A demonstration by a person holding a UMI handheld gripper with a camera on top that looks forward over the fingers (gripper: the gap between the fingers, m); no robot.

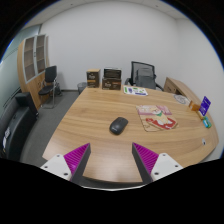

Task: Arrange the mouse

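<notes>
A dark grey computer mouse [119,125] lies on the wooden table [90,115], left of a light mouse pad [156,119] with a coloured picture on it. My gripper [111,160] is above the table's near edge, well short of the mouse. Its two fingers, with magenta pads [75,157], stand wide apart with nothing between them.
Two upright boxes [103,78] and some items [136,90] sit at the table's far side. A black office chair [144,73] stands behind it. More small things [203,108] lie at the right end. Another chair [49,85] and a shelf [33,62] stand at the left wall.
</notes>
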